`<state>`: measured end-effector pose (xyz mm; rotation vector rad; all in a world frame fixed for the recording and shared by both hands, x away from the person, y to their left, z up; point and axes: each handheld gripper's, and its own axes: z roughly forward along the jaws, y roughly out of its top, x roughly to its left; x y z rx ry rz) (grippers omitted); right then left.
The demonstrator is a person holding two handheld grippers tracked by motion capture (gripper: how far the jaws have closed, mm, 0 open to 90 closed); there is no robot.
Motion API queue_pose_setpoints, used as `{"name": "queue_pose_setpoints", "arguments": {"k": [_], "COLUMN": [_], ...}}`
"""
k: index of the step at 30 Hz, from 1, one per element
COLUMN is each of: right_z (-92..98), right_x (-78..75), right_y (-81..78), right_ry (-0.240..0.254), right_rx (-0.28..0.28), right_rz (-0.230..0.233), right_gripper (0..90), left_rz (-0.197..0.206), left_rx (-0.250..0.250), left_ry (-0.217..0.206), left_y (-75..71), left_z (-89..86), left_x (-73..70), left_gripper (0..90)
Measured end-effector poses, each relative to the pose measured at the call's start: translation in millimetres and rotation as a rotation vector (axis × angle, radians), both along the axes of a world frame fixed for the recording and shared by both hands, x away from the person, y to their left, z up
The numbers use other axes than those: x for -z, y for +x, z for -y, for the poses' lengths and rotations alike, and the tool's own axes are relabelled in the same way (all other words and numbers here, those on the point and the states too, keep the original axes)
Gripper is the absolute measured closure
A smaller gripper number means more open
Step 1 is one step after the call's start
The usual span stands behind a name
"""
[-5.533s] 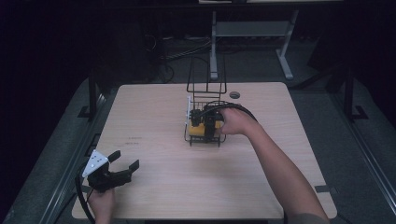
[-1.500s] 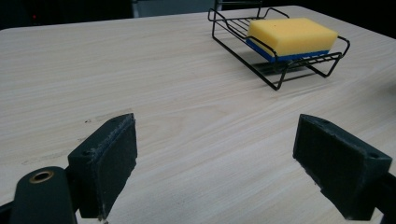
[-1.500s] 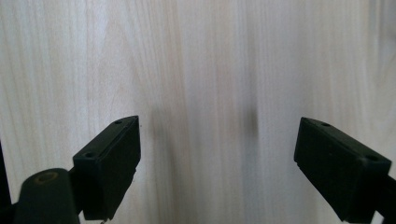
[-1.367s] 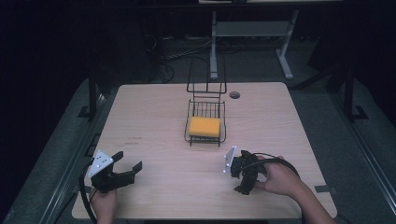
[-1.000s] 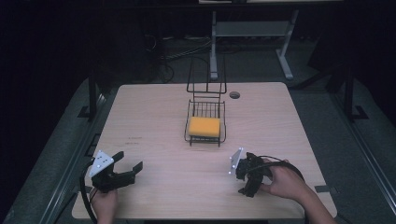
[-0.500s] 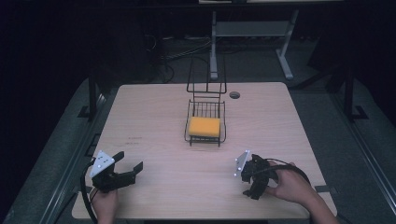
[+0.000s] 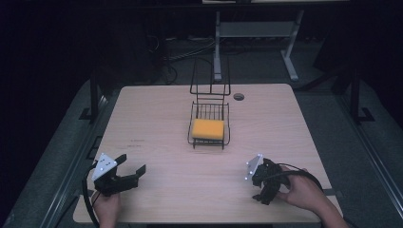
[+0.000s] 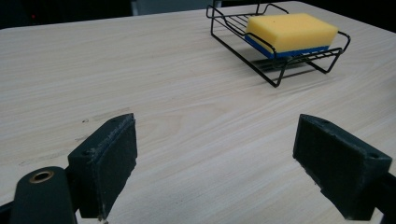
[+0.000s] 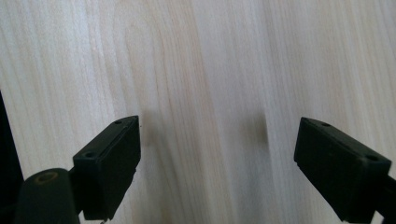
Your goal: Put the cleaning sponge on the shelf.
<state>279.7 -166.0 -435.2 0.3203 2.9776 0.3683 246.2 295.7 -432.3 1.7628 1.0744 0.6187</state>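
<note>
Left tool (image 7: 127, 172) sits at the lower left of the high view, held in the person's left hand (image 7: 107, 207), jaws spread wide with nothing between them. In the left gripper view (image 8: 215, 172) those two black jaws stand far apart at the bottom corners, bare pale wood between them.

Over at the lower right of the high view, the right tool (image 7: 262, 183) is tipped down toward the surface (image 7: 157, 123), cradled in the right hand (image 7: 304, 192), its cable looping over the hand. Its jaws are parted too: the right gripper view (image 9: 217, 170) looks almost straight down at wood grain, jaws wide, empty, with a faint shadow on the wood between them.

Moving out to the middle of the high view: a black wire basket (image 7: 192, 135) stands on the surface, well apart from both tools, a tall wire frame rising at its far end. Inside lies a yellow sponge (image 7: 207, 128), flat. In the left gripper view the basket (image 8: 280, 77) shows at the upper right, and the sponge (image 8: 292, 30) has a blue layer along its underside.

Just right of the basket's far end, a small dark round hole (image 7: 239, 97) marks the surface. Beyond the far edge, dim floor, cables and a pale metal stand (image 7: 252, 29) at the top of the frame.
</note>
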Motion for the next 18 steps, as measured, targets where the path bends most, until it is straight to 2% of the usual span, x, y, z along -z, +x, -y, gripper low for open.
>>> {"name": "queue_pose_setpoints", "arguments": {"k": [12, 18], "right_z": [12.4, 16.7], "right_x": [2.2, 0.3], "right_y": [-4.4, -7.0], "right_ry": [0.003, 0.020], "right_rx": [0.034, 0.048], "right_rz": [0.003, 0.013], "right_gripper": [14.5, 14.8], "left_rz": [-0.001, 0.000], "left_rx": [0.008, 0.007], "left_ry": [0.010, 0.013], "left_y": [0.2, 0.6], "left_z": [1.8, 2.1], "left_x": [0.0, 0.2], "left_gripper": [12.9, 13.0]}}
